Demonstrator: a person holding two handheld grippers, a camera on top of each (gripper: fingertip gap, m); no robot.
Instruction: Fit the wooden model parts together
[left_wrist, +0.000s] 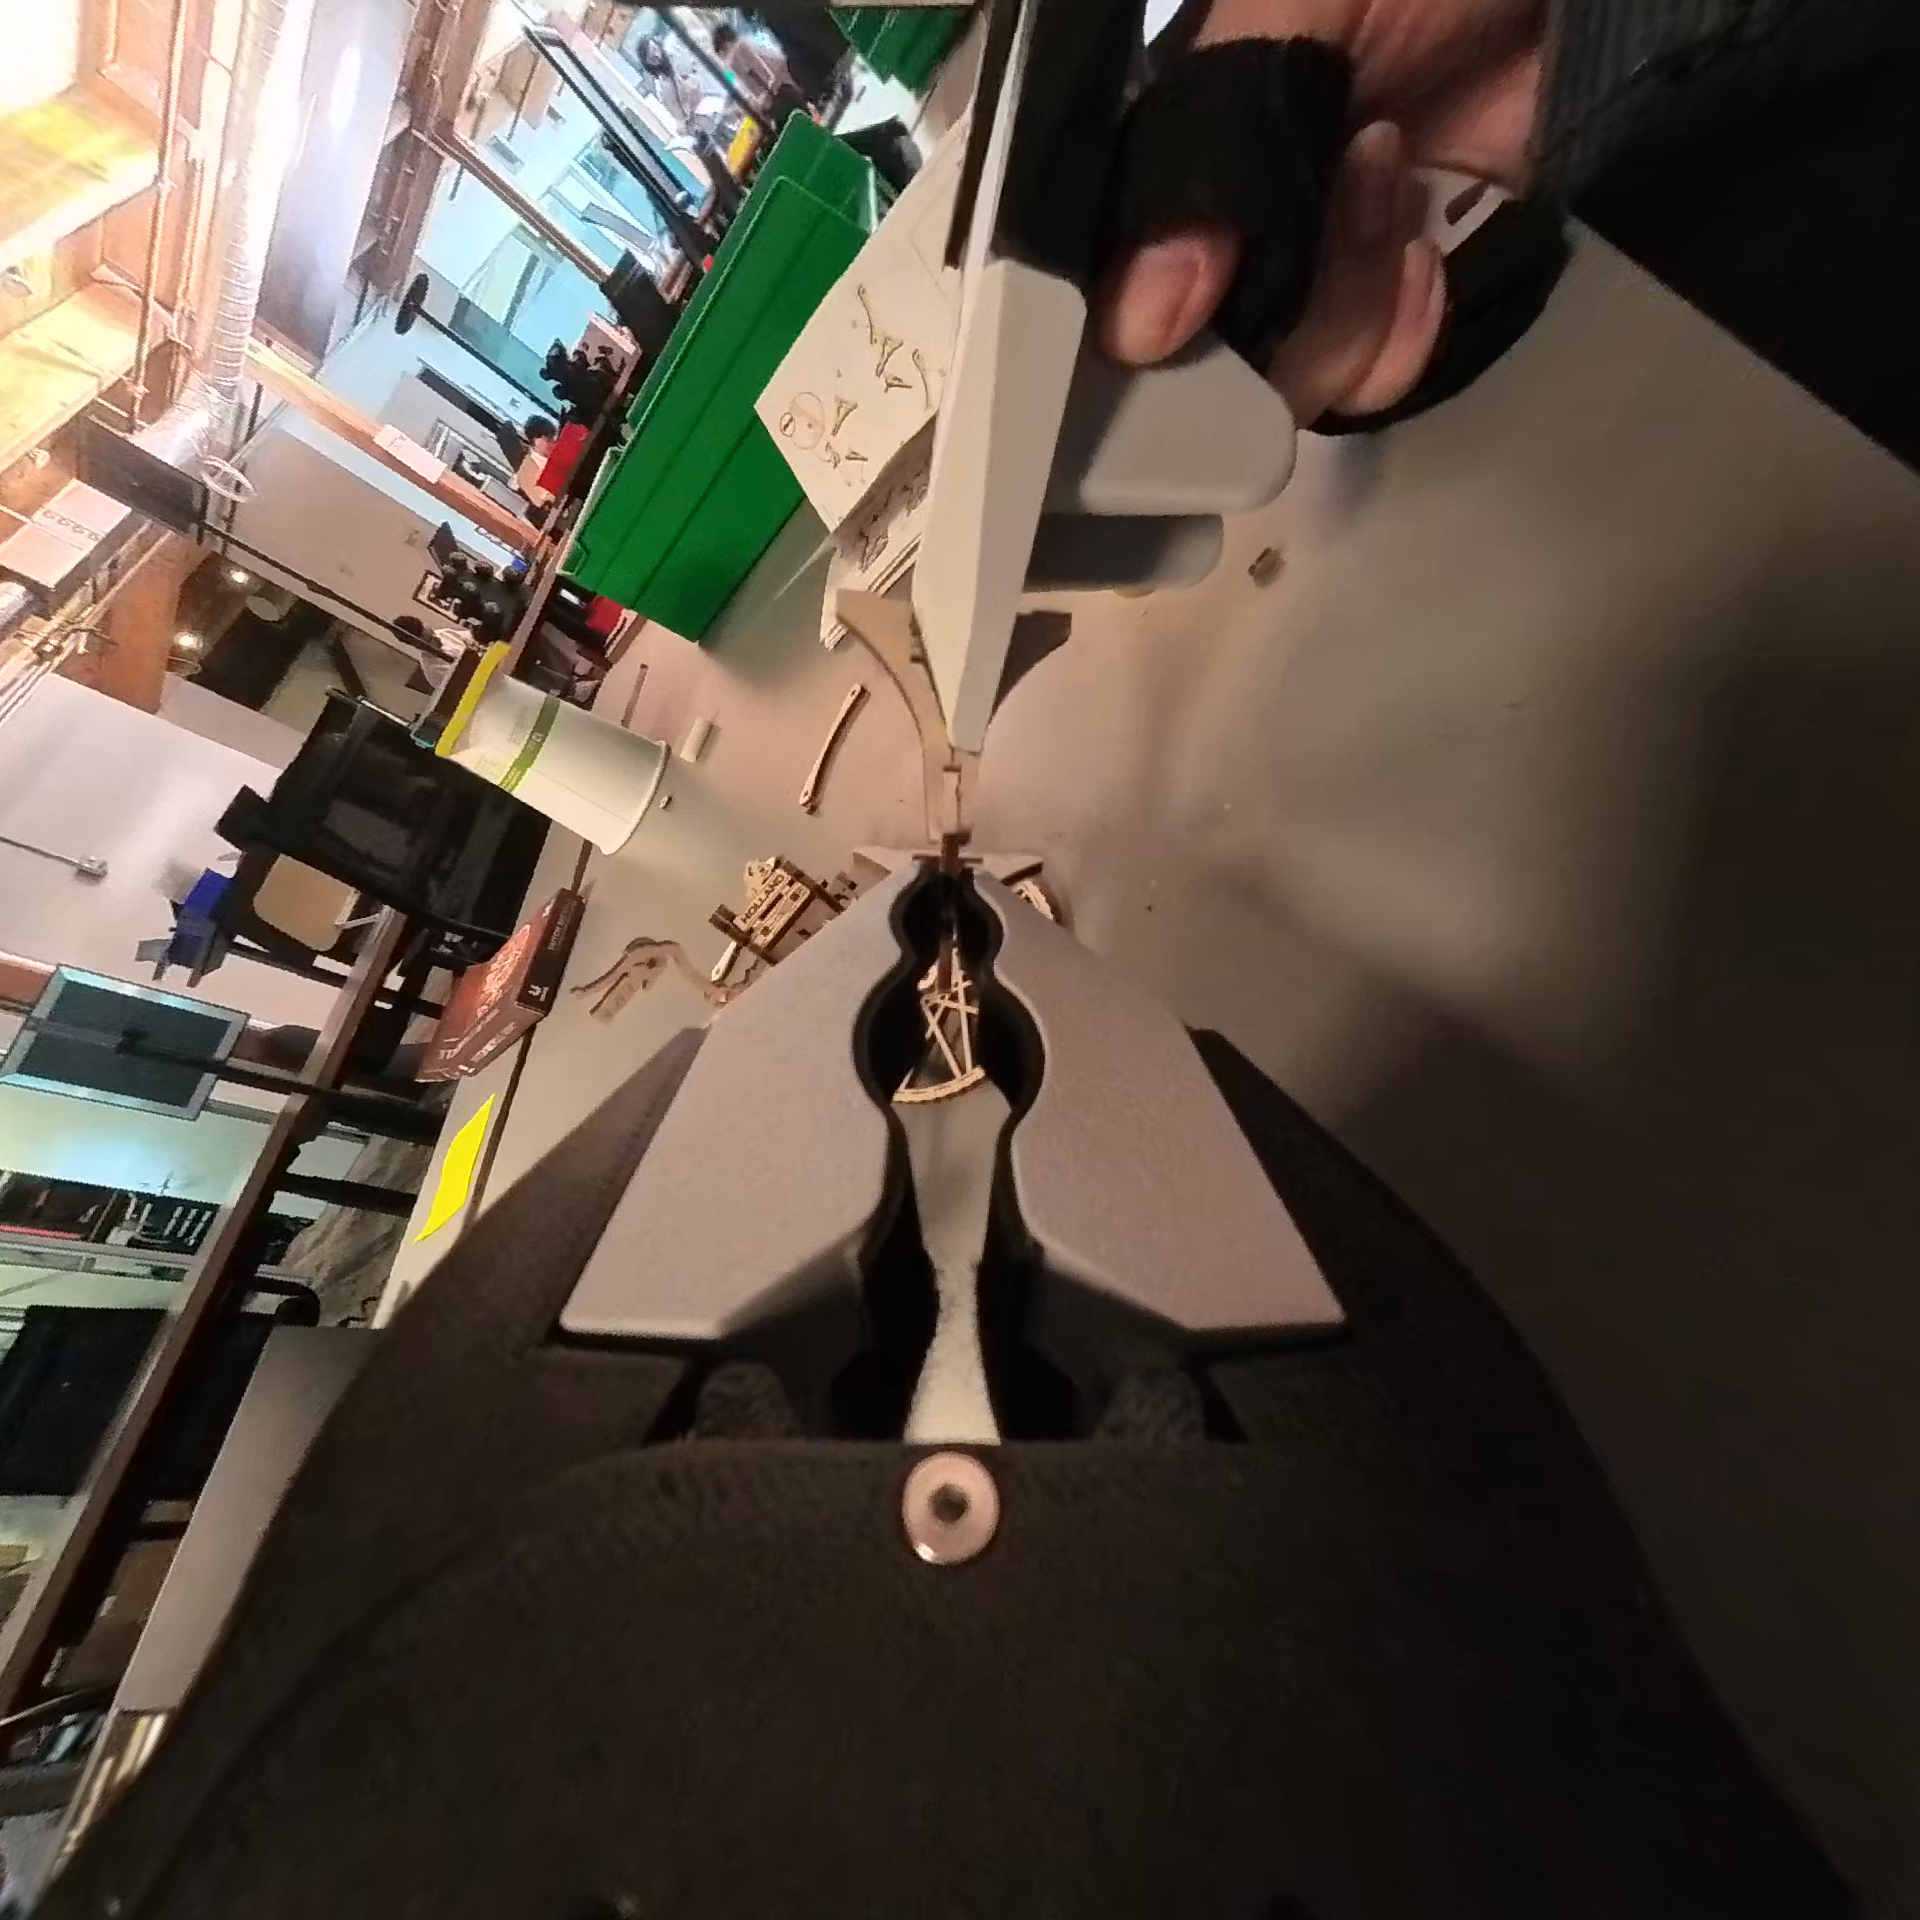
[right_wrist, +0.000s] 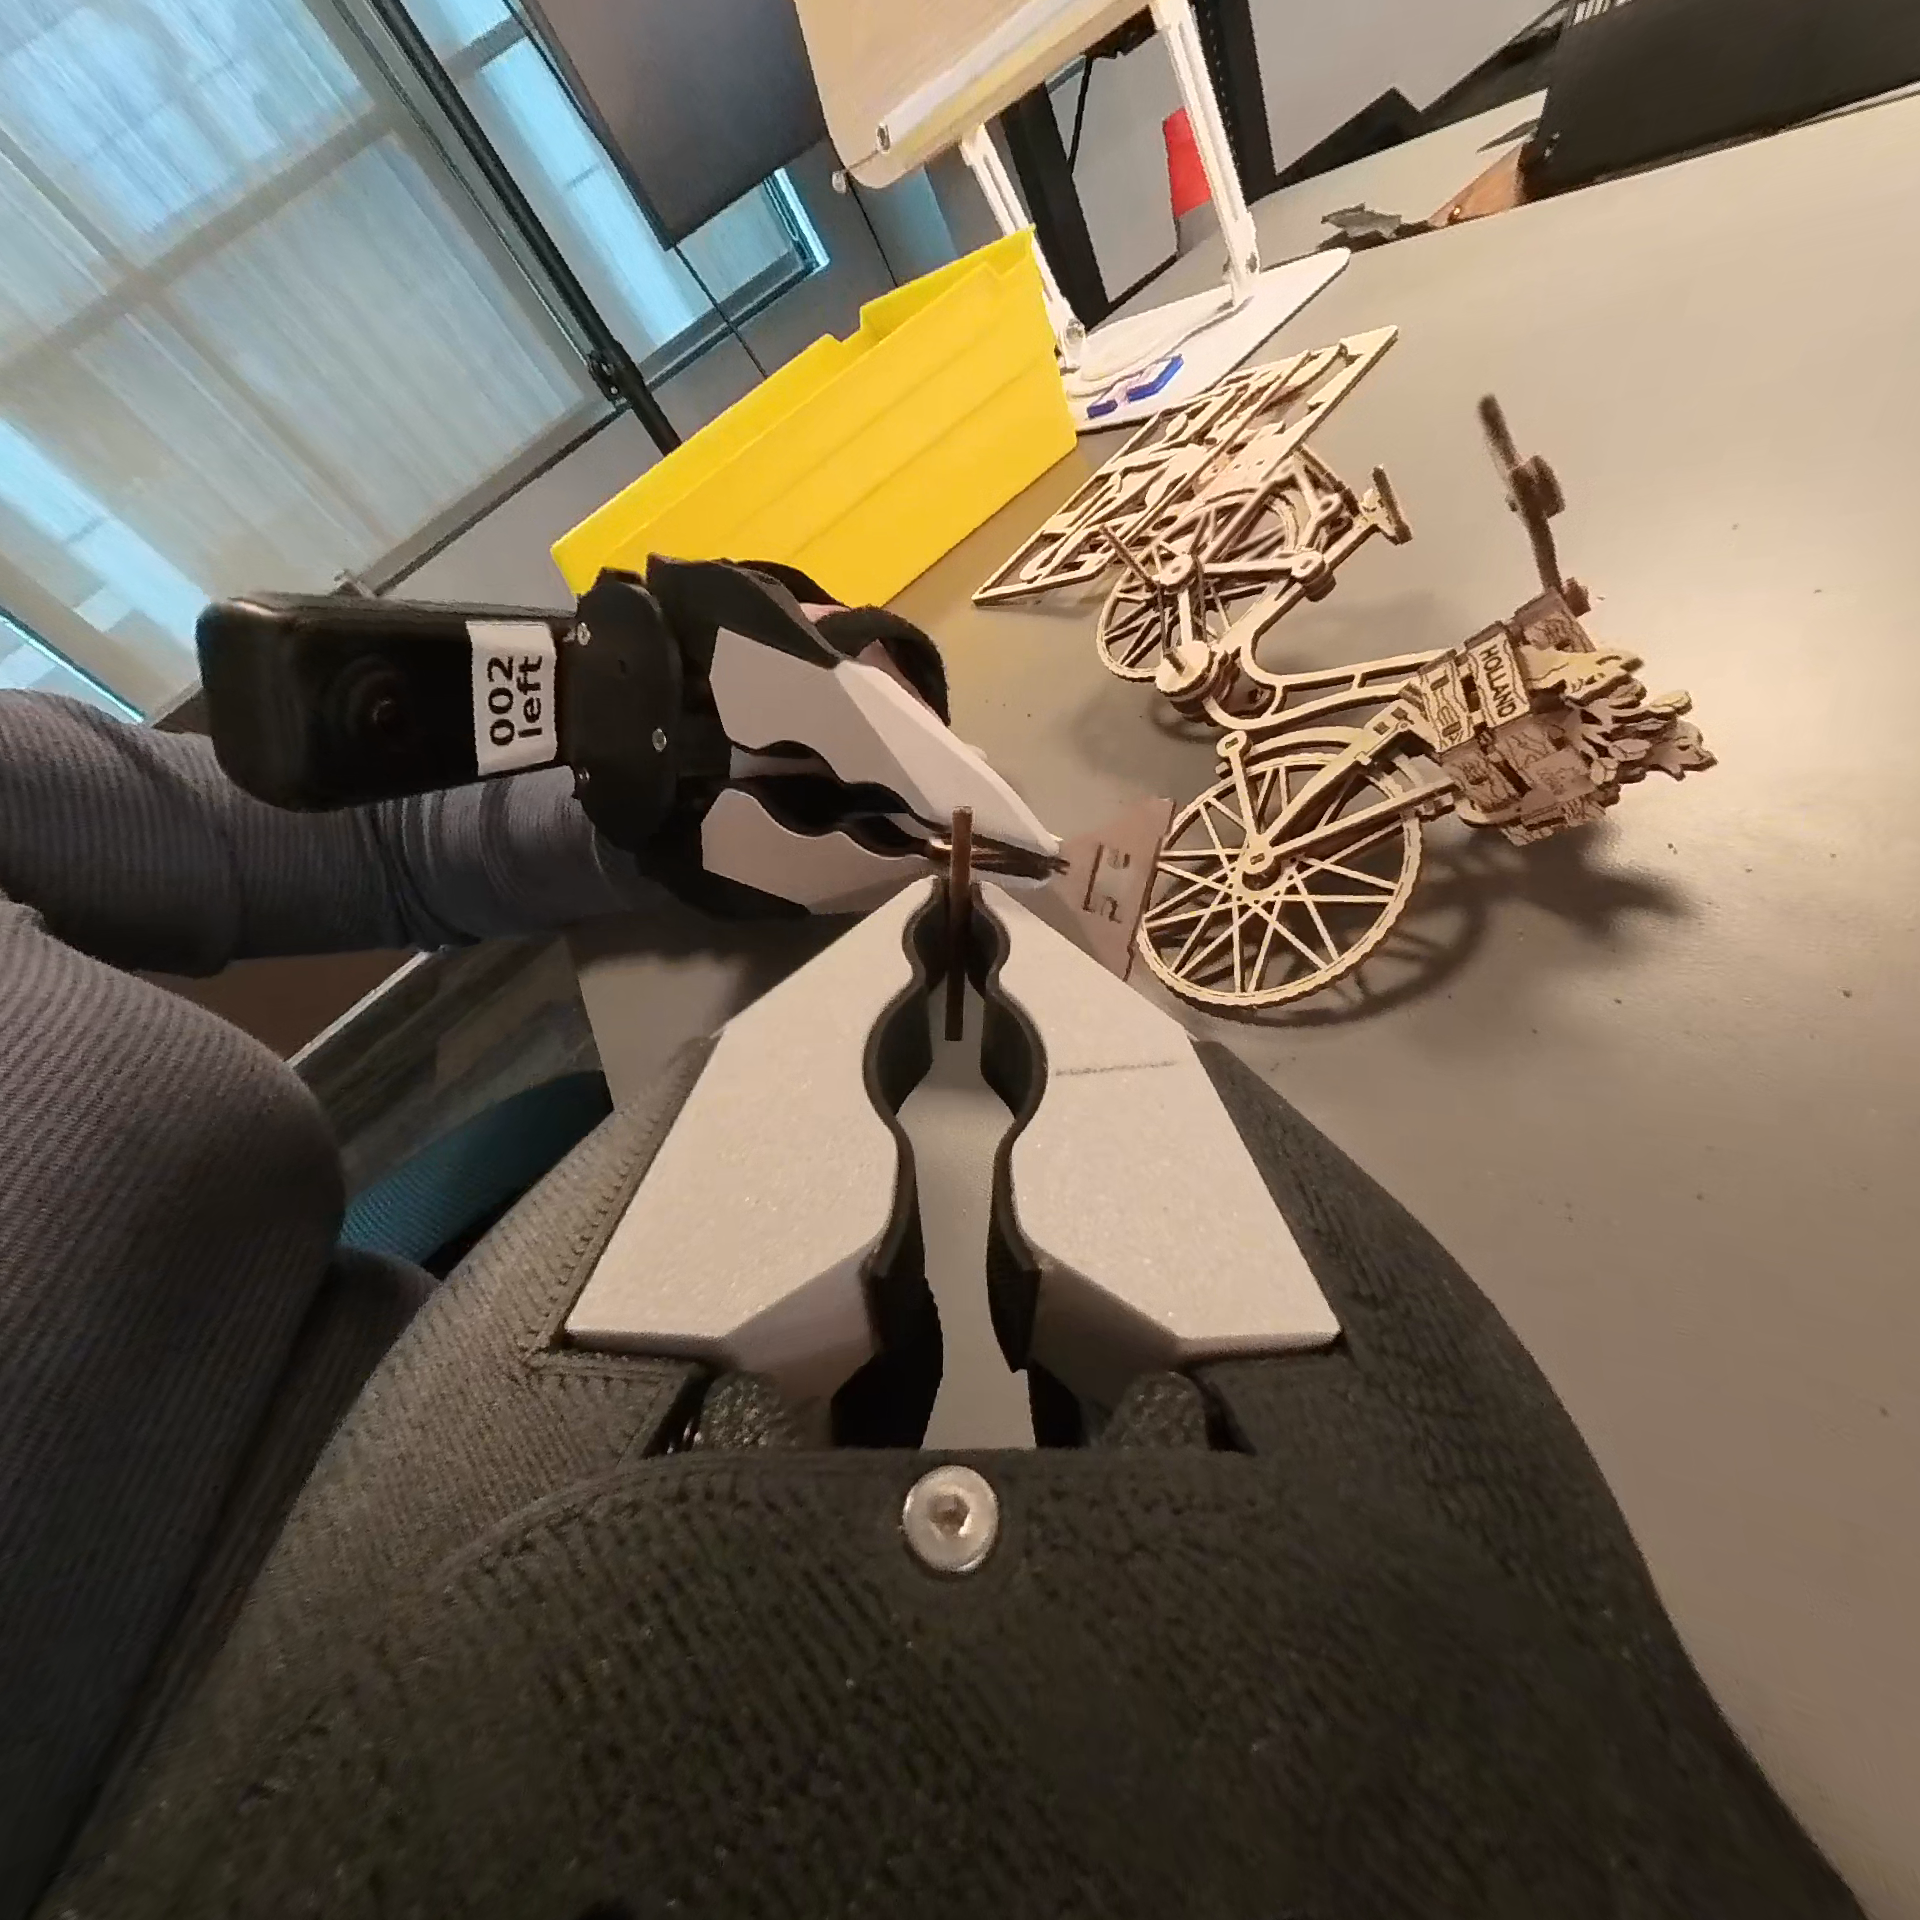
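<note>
My left gripper is shut on a flat slotted wooden plate, which is edge-on in the left wrist view. It also shows in the right wrist view, coming in from the left. My right gripper is shut on a thin dark wooden strip, held upright and edge-on. In the left wrist view it comes down from above, and the strip meets the plate at my left fingertips. The wooden bicycle model lies on its side on the grey table, just beyond both grippers.
A cut-out wooden parts sheet and a yellow bin lie behind the bicycle. Green bins, an instruction sheet, a paper cup on its side, a dark box and loose wooden pieces lie on the table. Less than 4 cm separates the two grippers' tips.
</note>
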